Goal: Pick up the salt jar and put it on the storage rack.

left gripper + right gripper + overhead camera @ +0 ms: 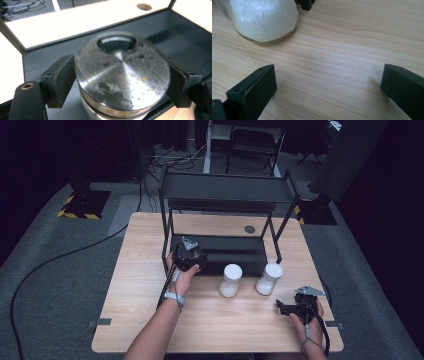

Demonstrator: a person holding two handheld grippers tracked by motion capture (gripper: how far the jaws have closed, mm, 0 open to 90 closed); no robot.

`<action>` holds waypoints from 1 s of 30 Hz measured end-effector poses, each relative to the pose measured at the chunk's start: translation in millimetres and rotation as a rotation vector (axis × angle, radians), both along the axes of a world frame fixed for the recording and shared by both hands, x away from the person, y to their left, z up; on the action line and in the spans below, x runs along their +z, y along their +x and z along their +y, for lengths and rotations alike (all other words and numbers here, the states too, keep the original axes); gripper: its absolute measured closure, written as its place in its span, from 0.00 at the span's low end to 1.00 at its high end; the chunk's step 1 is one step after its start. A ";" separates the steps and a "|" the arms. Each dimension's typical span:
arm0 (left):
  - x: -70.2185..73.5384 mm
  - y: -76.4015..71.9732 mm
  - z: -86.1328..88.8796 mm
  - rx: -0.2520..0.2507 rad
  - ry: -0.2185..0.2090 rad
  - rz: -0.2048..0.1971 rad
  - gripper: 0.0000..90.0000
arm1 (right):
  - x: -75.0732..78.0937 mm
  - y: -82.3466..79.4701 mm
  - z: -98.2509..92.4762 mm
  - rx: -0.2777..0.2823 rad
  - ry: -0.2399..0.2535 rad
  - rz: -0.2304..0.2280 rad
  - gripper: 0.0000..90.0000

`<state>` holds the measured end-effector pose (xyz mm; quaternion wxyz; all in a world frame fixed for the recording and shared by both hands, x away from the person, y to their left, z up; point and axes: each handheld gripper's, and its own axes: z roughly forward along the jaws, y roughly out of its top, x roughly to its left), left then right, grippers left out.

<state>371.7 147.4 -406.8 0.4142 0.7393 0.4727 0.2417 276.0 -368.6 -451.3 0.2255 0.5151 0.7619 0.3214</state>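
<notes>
A jar with a scuffed round metal lid (117, 82) sits between the two black pads of my left gripper (122, 72), over the front left of the rack's black lower shelf (162, 32). The pads stand close beside the lid's rim without pressing it, and the lid is blurred. From above, the left gripper (186, 254) is at the shelf's left front, hiding the jar. My right gripper (281, 307) rests low over the wood at the right front, its jaws wide open around bare table (328, 85). A white-filled jar (262, 20) stands just beyond its left jaw.
Two white-filled jars (230, 280) (269, 279) stand on the wooden table (150, 320) in front of the black two-tier rack (227, 190). A round cable hole (249, 229) lies behind the rack. Cables trail off the table's left side.
</notes>
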 end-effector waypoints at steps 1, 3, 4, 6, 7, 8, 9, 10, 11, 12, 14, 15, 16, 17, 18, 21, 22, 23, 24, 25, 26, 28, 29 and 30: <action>0.7 -1.3 1.0 -0.001 0.000 -0.009 0.20 | 0.0 0.0 0.0 0.000 0.000 0.000 0.00; 2.2 -4.8 1.4 0.003 -0.003 -0.023 0.20 | 0.0 0.0 0.0 0.000 0.000 0.000 0.00; 3.5 -6.9 0.9 0.005 -0.001 -0.029 0.19 | 0.0 0.0 0.0 0.000 0.000 0.000 0.00; 5.6 -11.7 0.7 0.004 -0.006 -0.045 0.18 | 0.0 0.0 0.0 0.001 0.000 0.000 0.00; 6.6 -13.9 1.0 0.002 -0.012 -0.052 0.18 | 0.0 0.0 0.0 0.001 0.000 0.000 0.00; 7.3 -16.2 1.3 0.002 -0.019 -0.061 0.18 | 0.0 0.0 0.0 0.001 0.000 0.000 0.00; 8.4 -18.3 1.9 -0.001 -0.025 -0.067 0.18 | 0.0 0.0 0.0 0.000 0.000 0.000 0.00; 10.0 -21.0 2.6 -0.005 -0.029 -0.074 0.18 | 0.1 0.1 0.0 0.001 0.000 0.001 0.00; 11.6 -22.5 3.3 -0.008 -0.027 -0.077 0.18 | 0.0 0.1 0.0 0.001 0.000 0.000 0.00; 12.5 -24.8 3.8 -0.009 -0.035 -0.082 0.18 | 0.0 0.0 0.2 0.000 0.000 0.000 0.00; 15.7 -28.6 5.7 -0.016 -0.036 -0.088 0.18 | 0.1 -0.1 1.2 -0.001 -0.001 0.000 0.00; 17.8 -31.2 6.2 -0.015 -0.034 -0.088 0.18 | 0.1 0.0 1.1 -0.001 -0.001 0.000 0.00; 19.8 -33.6 7.1 -0.017 -0.033 -0.090 0.17 | 0.1 -0.1 1.1 -0.001 -0.001 0.000 0.00; 21.8 -35.8 8.1 -0.022 -0.030 -0.092 0.17 | 0.1 0.0 1.1 -0.001 0.000 0.001 0.00; 23.2 -38.3 8.7 -0.023 -0.030 -0.096 0.17 | 0.1 0.1 1.0 -0.001 0.000 0.001 0.00; 27.6 -46.1 11.5 -0.030 -0.028 -0.107 0.17 | 0.3 0.3 1.2 -0.002 0.001 0.003 0.00; 29.0 -48.3 12.4 -0.032 -0.024 -0.109 0.17 | 0.2 0.3 1.3 -0.002 0.000 0.002 0.00; 30.2 -49.9 13.1 -0.034 -0.021 -0.107 0.17 | 0.3 0.3 1.2 -0.002 0.000 0.002 0.00; 31.8 -52.0 14.1 -0.035 -0.019 -0.104 0.16 | 0.3 0.3 1.2 -0.002 0.001 0.003 0.00; 33.7 -54.8 15.4 -0.037 -0.015 -0.101 0.16 | 0.3 0.4 1.2 -0.002 0.000 0.002 0.00; 34.7 -56.8 16.1 -0.037 -0.011 -0.101 0.16 | 0.2 0.4 1.2 -0.002 0.000 0.002 0.00; 36.3 -63.3 18.8 -0.036 0.000 -0.109 0.15 | 0.3 0.4 1.2 -0.002 0.001 0.003 0.00; 36.6 -66.5 21.0 -0.036 -0.001 -0.113 0.15 | 0.3 0.4 1.2 -0.002 0.000 0.003 0.00; 37.1 -69.6 23.2 -0.036 -0.002 -0.114 0.15 | 0.3 0.4 1.2 -0.002 0.000 0.002 0.00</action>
